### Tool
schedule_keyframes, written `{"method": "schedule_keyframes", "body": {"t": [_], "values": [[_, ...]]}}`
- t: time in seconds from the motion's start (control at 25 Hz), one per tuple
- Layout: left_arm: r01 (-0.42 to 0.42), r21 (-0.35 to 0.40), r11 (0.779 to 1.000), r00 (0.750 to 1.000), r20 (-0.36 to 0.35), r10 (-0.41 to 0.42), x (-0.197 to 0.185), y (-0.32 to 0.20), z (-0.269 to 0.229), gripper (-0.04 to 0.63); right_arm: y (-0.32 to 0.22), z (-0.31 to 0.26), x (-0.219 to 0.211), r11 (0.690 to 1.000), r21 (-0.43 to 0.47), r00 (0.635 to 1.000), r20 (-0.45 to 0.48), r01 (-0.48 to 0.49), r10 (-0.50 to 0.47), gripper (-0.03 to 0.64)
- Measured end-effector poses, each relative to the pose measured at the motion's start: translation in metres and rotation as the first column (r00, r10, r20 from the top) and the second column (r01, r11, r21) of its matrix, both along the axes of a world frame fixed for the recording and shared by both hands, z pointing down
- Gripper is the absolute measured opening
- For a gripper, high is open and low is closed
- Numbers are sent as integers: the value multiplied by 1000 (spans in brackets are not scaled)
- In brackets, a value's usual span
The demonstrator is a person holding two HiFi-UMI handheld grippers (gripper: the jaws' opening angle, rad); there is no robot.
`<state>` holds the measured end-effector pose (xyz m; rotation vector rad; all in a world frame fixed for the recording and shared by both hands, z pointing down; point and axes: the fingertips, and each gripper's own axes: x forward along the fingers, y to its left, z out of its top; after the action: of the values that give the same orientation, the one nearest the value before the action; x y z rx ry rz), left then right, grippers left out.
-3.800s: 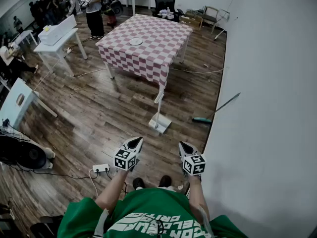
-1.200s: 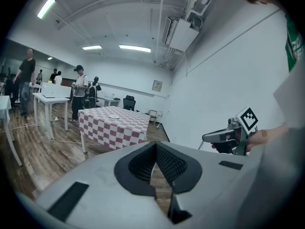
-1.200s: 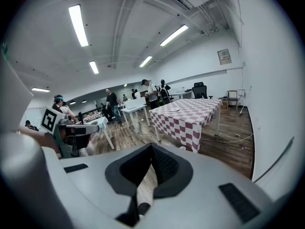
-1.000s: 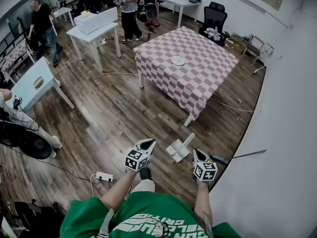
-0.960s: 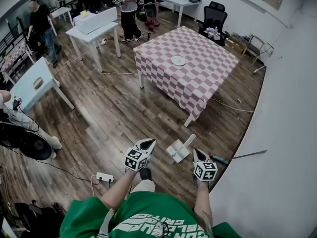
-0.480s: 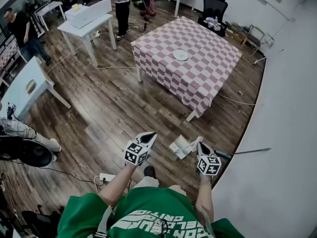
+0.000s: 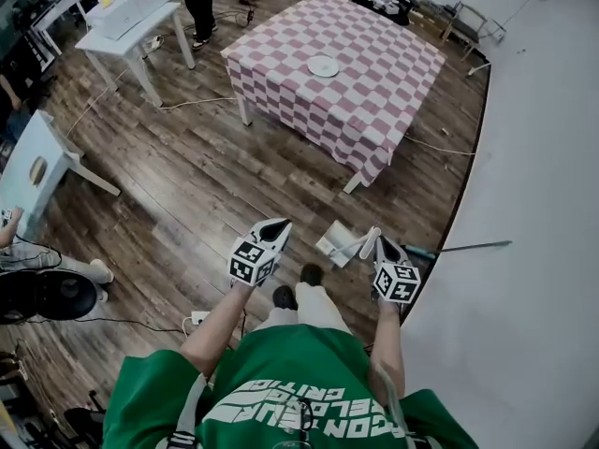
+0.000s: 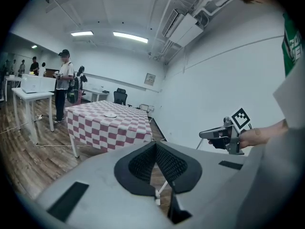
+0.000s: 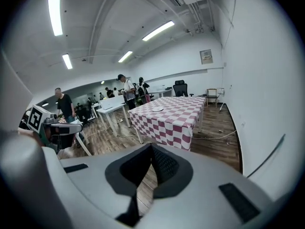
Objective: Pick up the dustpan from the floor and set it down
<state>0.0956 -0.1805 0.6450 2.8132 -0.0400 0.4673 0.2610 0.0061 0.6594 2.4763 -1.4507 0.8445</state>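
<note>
Wooden floor below us, white wall at right. White dustpan sits on floor off near corner of checked counter, pan flat, long handle slanting up toward right gripper. Right gripper just beside handle, nearer than left gripper. Both clenched, empty. We judge right must unclench first.

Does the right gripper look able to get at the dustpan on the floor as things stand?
Probably yes: the dustpan sits on the floor just ahead of the right gripper, its handle rising beside the tips, nothing between. The jaws are shut and would need opening first.
</note>
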Motion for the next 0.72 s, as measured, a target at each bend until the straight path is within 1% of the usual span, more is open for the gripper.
{"method": "schedule_keyframes", "body": {"t": [0.2, 0.32, 0.48, 0.72], "values": [[-21, -1, 1000, 1000, 3, 21, 18, -8, 3, 5, 2, 7, 23, 998, -25, 998, -3, -58, 58, 8], [-15, -6, 1000, 1000, 13, 15, 27, -18, 7, 4, 5, 22, 38, 994, -68, 996, -6, -86, 85, 8], [-18, -9, 1000, 1000, 20, 18, 40, -26, 9, 5, 10, 45, 54, 987, -110, 993, 22, -115, 118, 8], [-51, -10, 999, 998, 36, 51, 58, -21, 13, 5, 16, 79, 62, 972, -173, 984, 54, -156, 167, 8]]}}
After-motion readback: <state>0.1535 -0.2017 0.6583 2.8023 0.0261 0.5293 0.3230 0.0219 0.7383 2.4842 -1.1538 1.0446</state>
